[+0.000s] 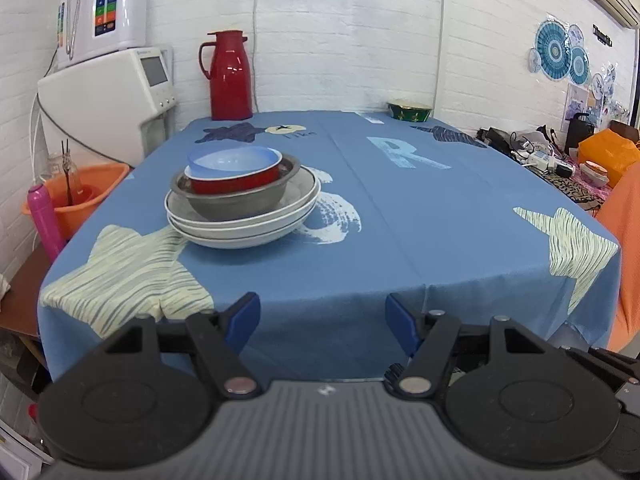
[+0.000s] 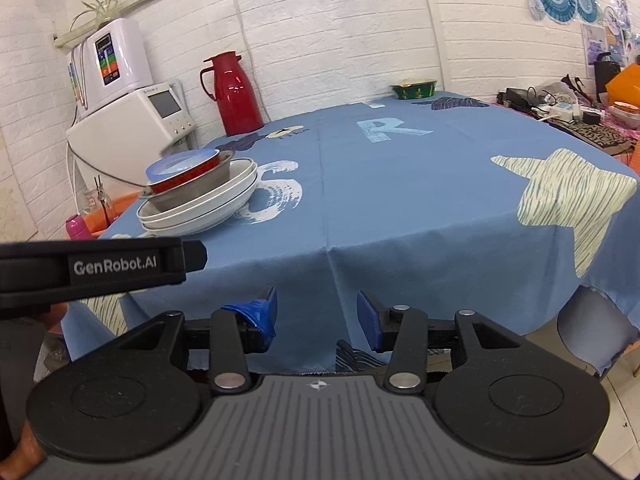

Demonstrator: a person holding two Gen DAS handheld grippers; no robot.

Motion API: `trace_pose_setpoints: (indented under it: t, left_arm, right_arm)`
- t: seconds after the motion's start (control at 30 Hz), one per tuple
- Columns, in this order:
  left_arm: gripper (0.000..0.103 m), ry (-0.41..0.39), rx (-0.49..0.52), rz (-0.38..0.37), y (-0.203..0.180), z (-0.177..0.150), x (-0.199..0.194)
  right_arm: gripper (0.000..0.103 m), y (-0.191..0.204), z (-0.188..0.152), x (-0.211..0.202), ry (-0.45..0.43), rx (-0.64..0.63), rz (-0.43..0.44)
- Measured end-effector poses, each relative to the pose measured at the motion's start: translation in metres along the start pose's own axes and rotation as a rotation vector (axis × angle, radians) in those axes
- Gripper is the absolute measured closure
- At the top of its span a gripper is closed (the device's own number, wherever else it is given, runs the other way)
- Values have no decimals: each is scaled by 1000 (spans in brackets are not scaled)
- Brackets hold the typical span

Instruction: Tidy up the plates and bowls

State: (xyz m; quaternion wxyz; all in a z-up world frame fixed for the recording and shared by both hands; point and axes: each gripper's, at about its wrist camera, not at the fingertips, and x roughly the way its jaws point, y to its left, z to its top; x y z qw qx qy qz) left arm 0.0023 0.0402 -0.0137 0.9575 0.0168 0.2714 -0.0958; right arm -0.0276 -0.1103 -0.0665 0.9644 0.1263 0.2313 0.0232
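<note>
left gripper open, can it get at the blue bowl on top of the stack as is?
Probably yes. The left gripper is open and empty, held off the table's near edge. The blue bowl sits topmost in the stack, rim exposed, with only bare cloth in between. It has to move forward and left.

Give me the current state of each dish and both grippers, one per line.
left gripper: open, empty, short of the table edge.
right gripper: open, empty.
blue bowl: topmost, nested in the red bowl.
red bowl: tilted, inside the grey bowl.
grey bowl: on the white plates.
white plates: stacked, upright.
green bowl: alone, far table edge.
</note>
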Motion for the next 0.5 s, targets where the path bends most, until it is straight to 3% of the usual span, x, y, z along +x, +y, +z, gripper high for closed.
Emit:
trace_pose_setpoints:
  t: [0.27, 0.5]
  left_arm:
    - [35, 10, 7, 8, -2, -2, 1]
    - [35, -68, 5, 8, 0, -1, -7]
  right_arm:
    - [73, -7, 2, -4, -35, 47, -29]
    - [73, -4, 1, -1, -19, 51, -10]
